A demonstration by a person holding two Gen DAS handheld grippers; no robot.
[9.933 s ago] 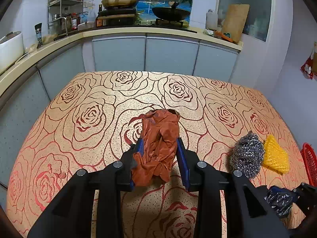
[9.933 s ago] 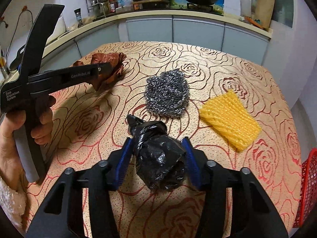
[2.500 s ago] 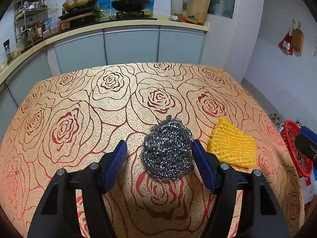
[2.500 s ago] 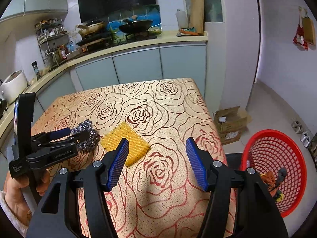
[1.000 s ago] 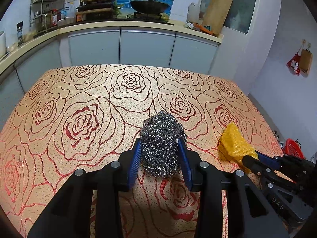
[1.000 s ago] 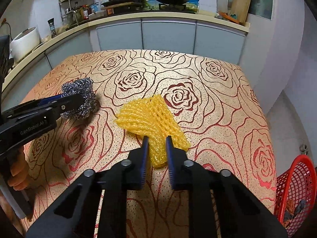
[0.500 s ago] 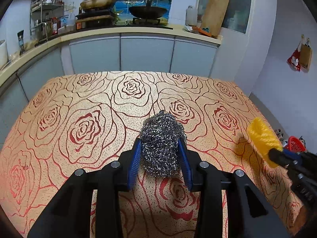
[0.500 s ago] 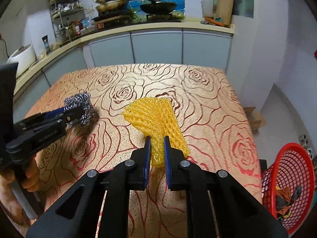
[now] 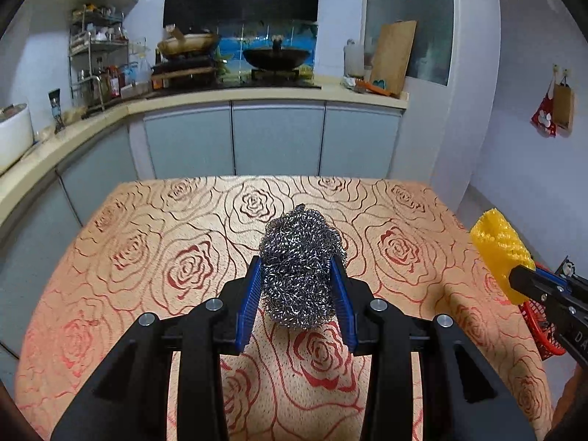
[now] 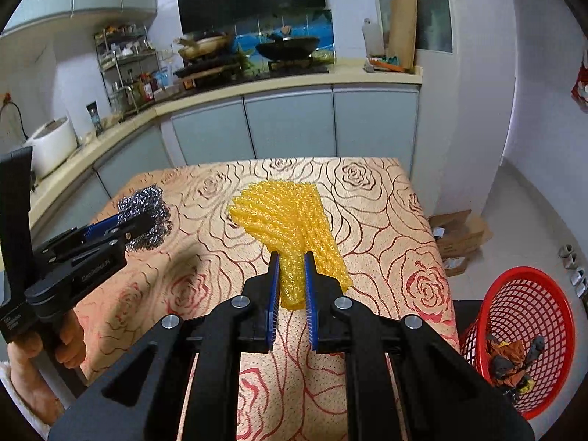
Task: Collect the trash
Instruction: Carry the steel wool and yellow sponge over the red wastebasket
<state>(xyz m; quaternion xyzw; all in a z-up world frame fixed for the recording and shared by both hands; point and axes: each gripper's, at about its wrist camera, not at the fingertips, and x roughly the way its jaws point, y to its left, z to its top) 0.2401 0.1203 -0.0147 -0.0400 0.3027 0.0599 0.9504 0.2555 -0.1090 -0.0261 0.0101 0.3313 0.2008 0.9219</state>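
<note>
Two grippers are held tilted downward above the table [image 9: 110,275]. The left gripper [image 9: 298,275] is clamped on a steel scourer [image 9: 299,268], which is lifted clear of the rose-patterned cloth. The right gripper [image 10: 290,286] is pinched tight on a yellow foam net [image 10: 290,220], which is fanned upward beyond the blue pads. A red basket [image 10: 522,334], with crumpled trash inside, is seen on the floor beside the table.
</note>
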